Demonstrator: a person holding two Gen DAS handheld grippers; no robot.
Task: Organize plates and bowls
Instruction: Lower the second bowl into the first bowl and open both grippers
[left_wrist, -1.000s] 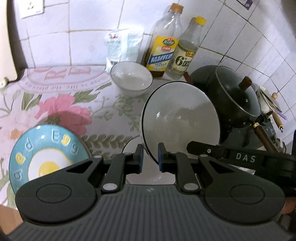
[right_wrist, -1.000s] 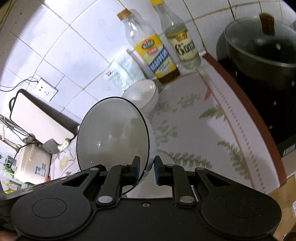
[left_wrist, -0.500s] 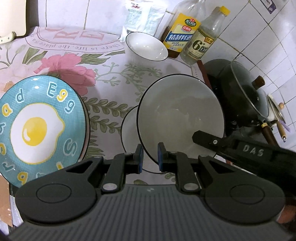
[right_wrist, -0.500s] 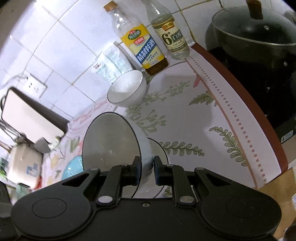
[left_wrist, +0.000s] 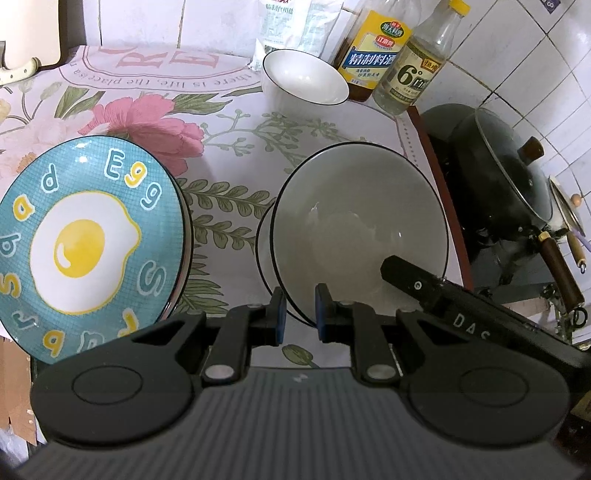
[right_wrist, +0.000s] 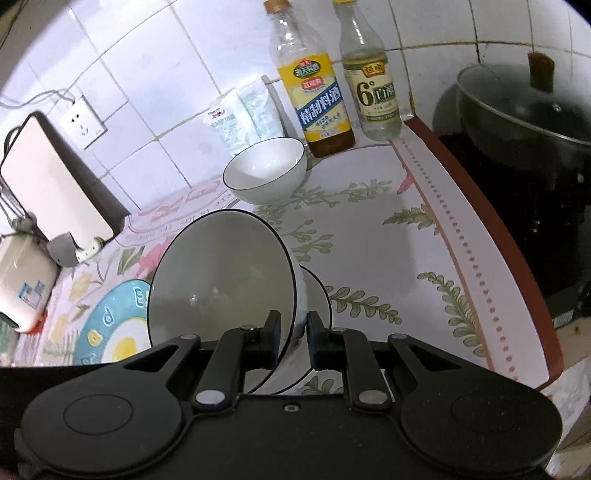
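I am holding a large grey bowl (left_wrist: 360, 225) tilted just above a second bowl (left_wrist: 264, 254) near the counter's front edge, my right gripper (right_wrist: 291, 338) clenched on its rim. My left gripper (left_wrist: 298, 314) is straddling the rim, but I cannot tell whether it is pinching. To nest it well, I am judging I should level it, centre it, and lower gently, clear of the egg plate (left_wrist: 88, 236) beside it.

Large bowl (left_wrist: 360, 229) lower now, closer above white plate (right_wrist: 317, 295).
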